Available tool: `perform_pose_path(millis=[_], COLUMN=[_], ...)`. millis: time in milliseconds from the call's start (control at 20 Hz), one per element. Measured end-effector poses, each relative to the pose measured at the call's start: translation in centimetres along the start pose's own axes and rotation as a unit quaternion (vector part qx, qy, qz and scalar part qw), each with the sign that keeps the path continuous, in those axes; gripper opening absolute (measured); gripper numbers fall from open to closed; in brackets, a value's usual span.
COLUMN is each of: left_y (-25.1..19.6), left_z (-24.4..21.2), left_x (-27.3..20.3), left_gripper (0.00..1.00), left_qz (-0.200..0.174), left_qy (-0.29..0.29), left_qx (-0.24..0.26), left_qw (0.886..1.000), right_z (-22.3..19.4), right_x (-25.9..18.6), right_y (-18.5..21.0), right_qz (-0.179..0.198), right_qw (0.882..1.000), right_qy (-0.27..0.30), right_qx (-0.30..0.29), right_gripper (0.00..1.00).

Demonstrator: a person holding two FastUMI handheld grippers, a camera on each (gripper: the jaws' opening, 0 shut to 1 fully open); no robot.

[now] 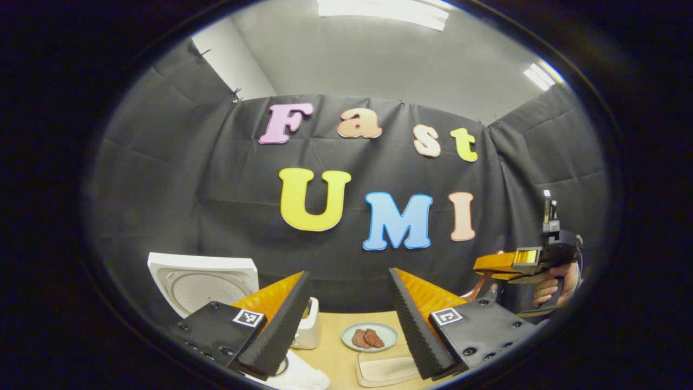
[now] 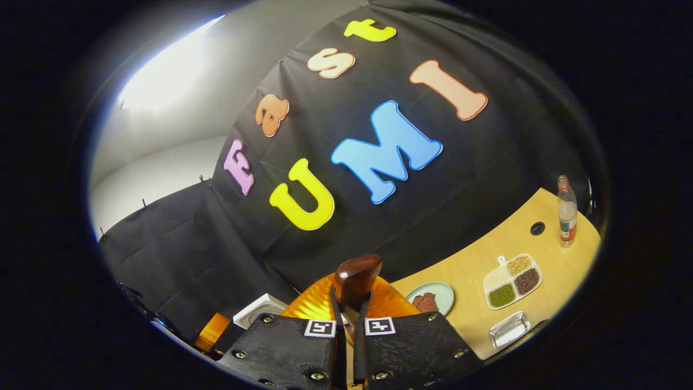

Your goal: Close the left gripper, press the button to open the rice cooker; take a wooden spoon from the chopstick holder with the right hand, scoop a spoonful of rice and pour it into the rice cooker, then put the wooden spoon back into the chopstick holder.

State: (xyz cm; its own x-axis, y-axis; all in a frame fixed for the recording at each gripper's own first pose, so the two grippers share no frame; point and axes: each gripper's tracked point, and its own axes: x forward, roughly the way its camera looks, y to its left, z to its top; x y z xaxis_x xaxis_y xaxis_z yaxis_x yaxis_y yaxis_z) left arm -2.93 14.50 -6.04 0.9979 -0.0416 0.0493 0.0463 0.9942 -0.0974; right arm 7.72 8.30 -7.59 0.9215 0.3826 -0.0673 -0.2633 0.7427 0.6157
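Right gripper jaws clamp wooden spoon — bowl up, handle down

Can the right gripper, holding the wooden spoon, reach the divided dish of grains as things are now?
Probably yes. The right gripper is shut on the wooden spoon, raised above the table. The divided dish lies uncovered, with bare table around it and nothing between.

1. The wooden spoon, lower centre of the right gripper view, has a dark, glossy, polished bowl.
2. The table at lower right there is pale, smooth, matt wood.
3. The bottle at far right looks like clear plastic.
4. The small tray at lower right shines like metal.
5. The rice cooker lid, lower left of the left gripper view, is smooth white plastic.
6. The left gripper's fingers carry ribbed, matt pads.
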Motion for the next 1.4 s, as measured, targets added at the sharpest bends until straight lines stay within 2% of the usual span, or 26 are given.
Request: perform_pose_path(millis=[250,400,650,1000,1150,1400], left_y=[-3.1,-3.4,-3.4,-4.1,-4.6,-4.4], left_z=[0.1,0.6,0.0,-0.2,-0.1,-0.1], left_x=[0.9,0.7,0.8,0.3,-0.2,-1.1], left_gripper=[0.96,0.97,0.97,0.97,0.97,0.97], left_qz=[-0.019,-0.021,-0.018,-0.016,-0.012,0.003], left_qy=[-0.003,-0.005,0.007,0.022,0.024,0.030], left_qx=[-0.014,0.003,-0.006,0.010,0.016,0.015], left_qw=[1.000,1.000,1.000,1.000,1.000,0.999], right_z=[1.3,1.8,1.7,-0.5,-2.6,-6.1], right_x=[-1.6,-2.6,-3.5,-4.4,-4.3,-3.3], right_y=[-3.7,-6.2,-10.6,-18.9,-20.4,-22.7], right_qz=[-0.040,-0.064,-0.109,-0.202,-0.214,-0.229], right_qw=[0.999,0.998,0.994,0.979,0.977,0.972], right_qy=[-0.015,-0.020,-0.019,-0.001,0.012,0.047], right_qx=[0.005,0.003,-0.007,-0.007,-0.001,-0.026], right_gripper=[0.05,0.05,0.05,0.05,0.05,0.06])
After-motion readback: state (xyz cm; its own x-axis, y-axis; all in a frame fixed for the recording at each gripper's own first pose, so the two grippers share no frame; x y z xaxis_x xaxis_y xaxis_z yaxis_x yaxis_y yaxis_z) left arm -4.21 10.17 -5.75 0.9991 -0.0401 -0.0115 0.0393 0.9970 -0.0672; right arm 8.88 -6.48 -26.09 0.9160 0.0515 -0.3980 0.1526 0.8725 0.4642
